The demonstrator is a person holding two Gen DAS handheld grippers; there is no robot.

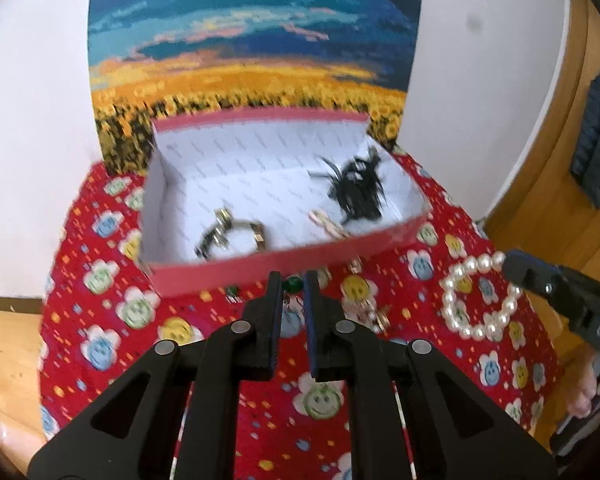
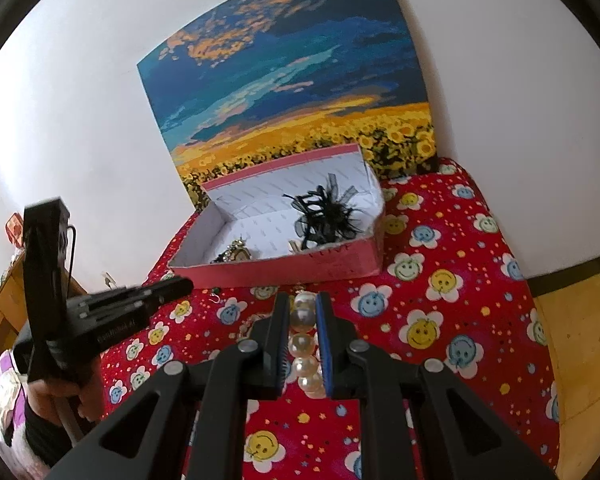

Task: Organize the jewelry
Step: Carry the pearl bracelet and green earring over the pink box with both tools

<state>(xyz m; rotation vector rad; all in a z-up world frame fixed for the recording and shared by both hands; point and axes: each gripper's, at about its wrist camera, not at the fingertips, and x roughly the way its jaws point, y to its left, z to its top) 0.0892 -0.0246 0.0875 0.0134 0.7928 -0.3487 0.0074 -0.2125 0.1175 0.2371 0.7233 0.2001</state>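
Mid-transfer: left gripper (image 1: 293,280) is clamped on a green-bead earring (image 1: 292,285), held just short of the pink box (image 1: 260,270). Right gripper (image 2: 303,304) is clamped on the pearl bracelet (image 2: 305,344) over the red cloth (image 2: 440,312). Next (my guess): carry both over the box rim w/o snagging, then release.

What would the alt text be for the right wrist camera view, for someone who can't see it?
The right gripper is shut on a pearl bracelet above a red smiley-flower cloth. Ahead, an open pink box holds a black feathery piece and a metal bracelet, and the left gripper reaches in from the left.
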